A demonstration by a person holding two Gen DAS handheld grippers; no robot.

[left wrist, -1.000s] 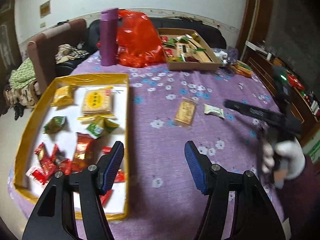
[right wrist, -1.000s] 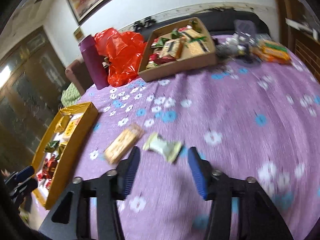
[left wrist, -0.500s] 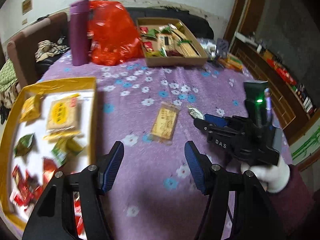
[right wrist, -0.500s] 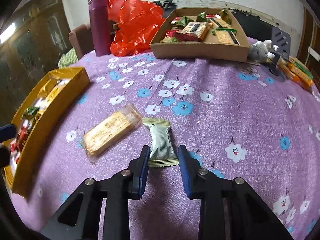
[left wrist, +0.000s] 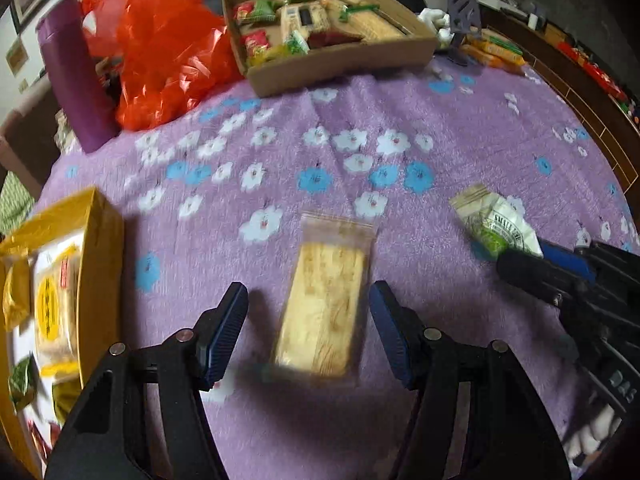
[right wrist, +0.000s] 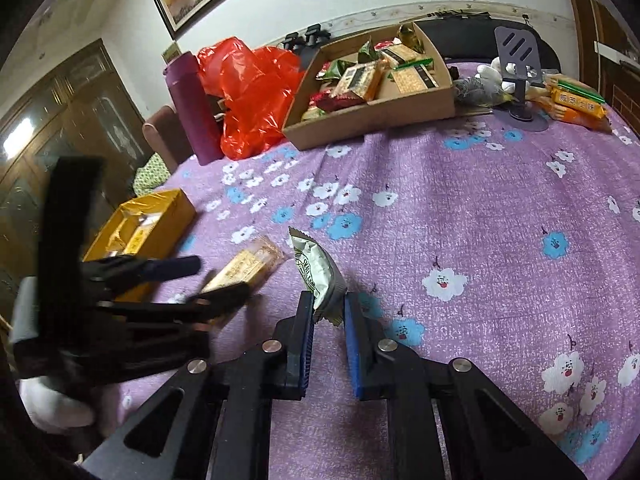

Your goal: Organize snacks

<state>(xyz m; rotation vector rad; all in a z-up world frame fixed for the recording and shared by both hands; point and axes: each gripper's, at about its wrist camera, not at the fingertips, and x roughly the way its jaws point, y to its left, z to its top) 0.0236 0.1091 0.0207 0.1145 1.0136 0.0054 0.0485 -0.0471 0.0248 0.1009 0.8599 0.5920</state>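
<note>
- At far left, the yellow tray holds wrapped snacks at the edge of the purple flowered cloth.
- Your left gripper stands wide open, its blue pads on either side of the clear-wrapped biscuit pack lying flat on the cloth.
- To the right, your right gripper pinches the tail of the green-and-white snack packet, lifted off the cloth.
- Behind them, the cardboard box holds assorted snacks.
</note>
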